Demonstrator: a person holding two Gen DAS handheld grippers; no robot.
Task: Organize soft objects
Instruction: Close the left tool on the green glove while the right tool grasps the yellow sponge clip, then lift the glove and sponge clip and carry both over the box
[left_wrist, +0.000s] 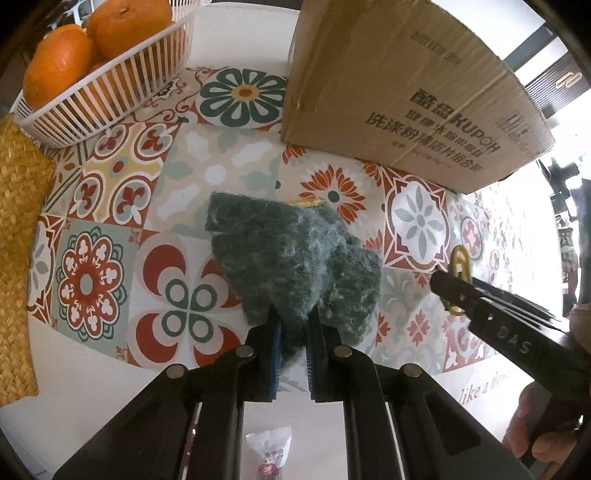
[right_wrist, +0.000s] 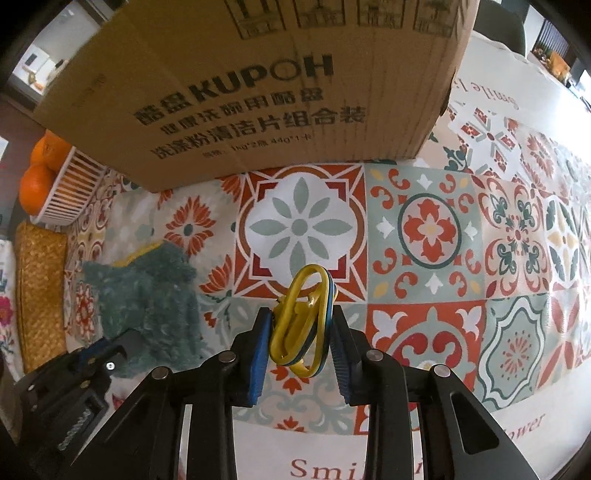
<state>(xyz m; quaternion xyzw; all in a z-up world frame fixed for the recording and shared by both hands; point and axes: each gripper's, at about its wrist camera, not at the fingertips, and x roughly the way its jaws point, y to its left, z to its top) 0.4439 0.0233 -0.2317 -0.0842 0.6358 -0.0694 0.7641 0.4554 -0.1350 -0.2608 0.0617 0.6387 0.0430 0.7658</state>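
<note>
The left gripper (left_wrist: 295, 332) pinches a fluffy dark-teal cloth (left_wrist: 295, 258) over the patterned tablecloth (left_wrist: 166, 206). The right gripper (right_wrist: 299, 339) clamps a yellow-and-blue looped band (right_wrist: 301, 317) near the cardboard box (right_wrist: 258, 92).

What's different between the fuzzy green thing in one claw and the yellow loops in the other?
The fuzzy green cloth is shaggy, dark teal and bulky; the yellow loops are thin, smooth bands, with some blue among them. The cloth spreads well beyond the left gripper, while the loops bunch compactly within the right gripper. Both are soft and pinched between blue pads, over the patterned tablecloth.
</note>
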